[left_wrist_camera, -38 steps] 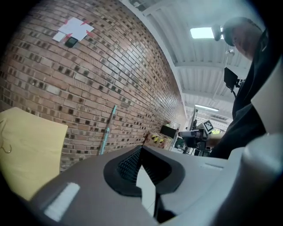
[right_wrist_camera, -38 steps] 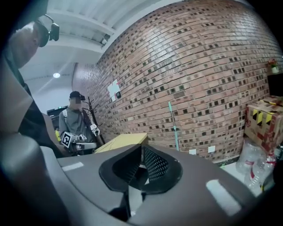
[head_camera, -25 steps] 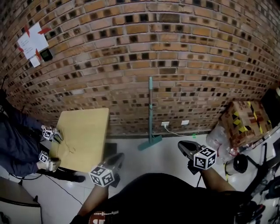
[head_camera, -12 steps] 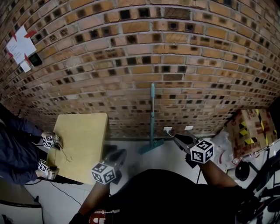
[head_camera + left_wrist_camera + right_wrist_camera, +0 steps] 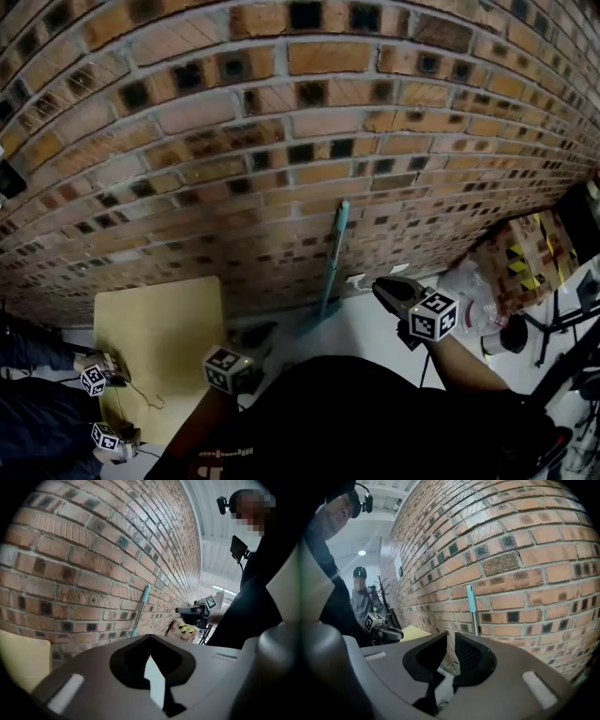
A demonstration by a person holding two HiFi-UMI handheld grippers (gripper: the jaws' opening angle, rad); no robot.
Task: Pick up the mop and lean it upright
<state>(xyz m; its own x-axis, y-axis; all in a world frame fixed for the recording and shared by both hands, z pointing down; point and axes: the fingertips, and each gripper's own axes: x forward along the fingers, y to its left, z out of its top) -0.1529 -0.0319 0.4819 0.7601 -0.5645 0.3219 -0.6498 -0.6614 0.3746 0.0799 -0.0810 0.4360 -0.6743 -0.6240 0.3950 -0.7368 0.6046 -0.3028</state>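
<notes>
The mop (image 5: 334,255) stands upright, its teal handle leaning against the brick wall (image 5: 281,141) and its head on the floor at the wall's foot. No gripper touches it.

The right gripper (image 5: 382,287) is just right of the mop's lower handle, pointing towards it. Its jaws stand a little apart, having just been opening, with nothing between them.

The left gripper (image 5: 265,330) is near the mop on its left, low by the floor. Its jaws are closed together and empty.

Further left of the mop is a yellow table (image 5: 155,347). Well to the right of the mop sits a cardboard box (image 5: 520,253) with yellow-and-black tape.
</notes>
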